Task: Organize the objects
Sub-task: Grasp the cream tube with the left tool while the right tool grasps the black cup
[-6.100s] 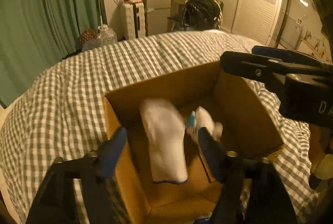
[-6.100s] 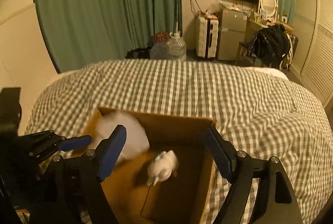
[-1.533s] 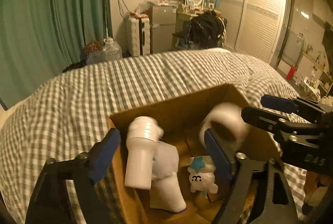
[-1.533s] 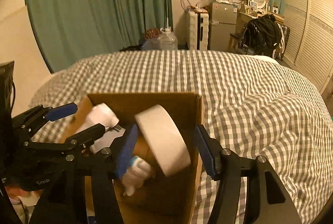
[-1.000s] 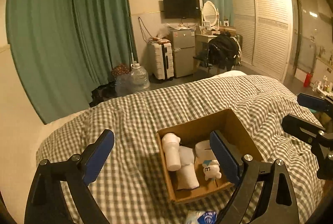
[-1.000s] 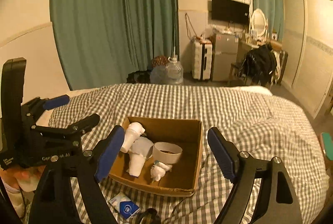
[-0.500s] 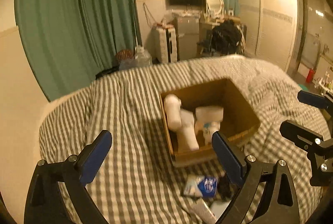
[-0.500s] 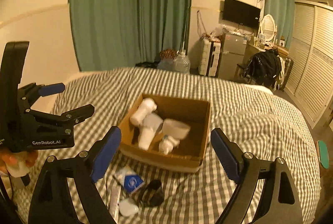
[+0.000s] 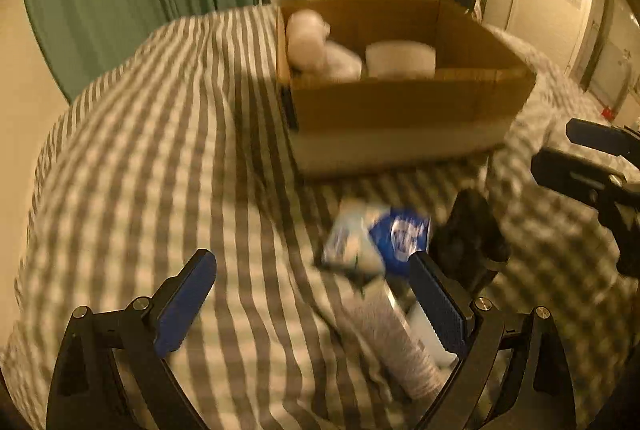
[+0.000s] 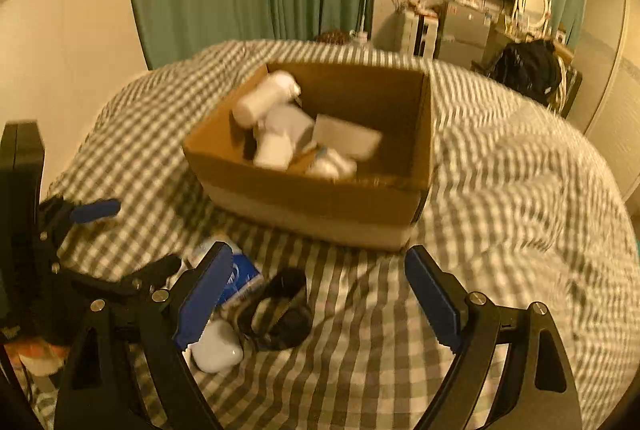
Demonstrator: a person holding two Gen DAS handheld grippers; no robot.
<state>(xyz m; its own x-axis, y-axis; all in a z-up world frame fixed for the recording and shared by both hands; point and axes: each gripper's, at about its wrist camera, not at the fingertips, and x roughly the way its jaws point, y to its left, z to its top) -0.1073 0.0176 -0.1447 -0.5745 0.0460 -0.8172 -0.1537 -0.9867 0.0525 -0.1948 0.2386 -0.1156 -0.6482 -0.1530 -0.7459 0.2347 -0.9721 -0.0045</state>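
Though blurred, the blue packet (image 10: 240, 280) shows no legible writing.

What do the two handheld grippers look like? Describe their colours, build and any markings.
Both the left gripper and the right gripper have black angular frames with silver screw heads and two flat fingers faced with textured blue pads. No legible marking or cable shows now.

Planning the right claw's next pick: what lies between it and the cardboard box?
In the right wrist view, only bare checkered bedspread lies between the right claw and the cardboard box. The black band sits left of that line.
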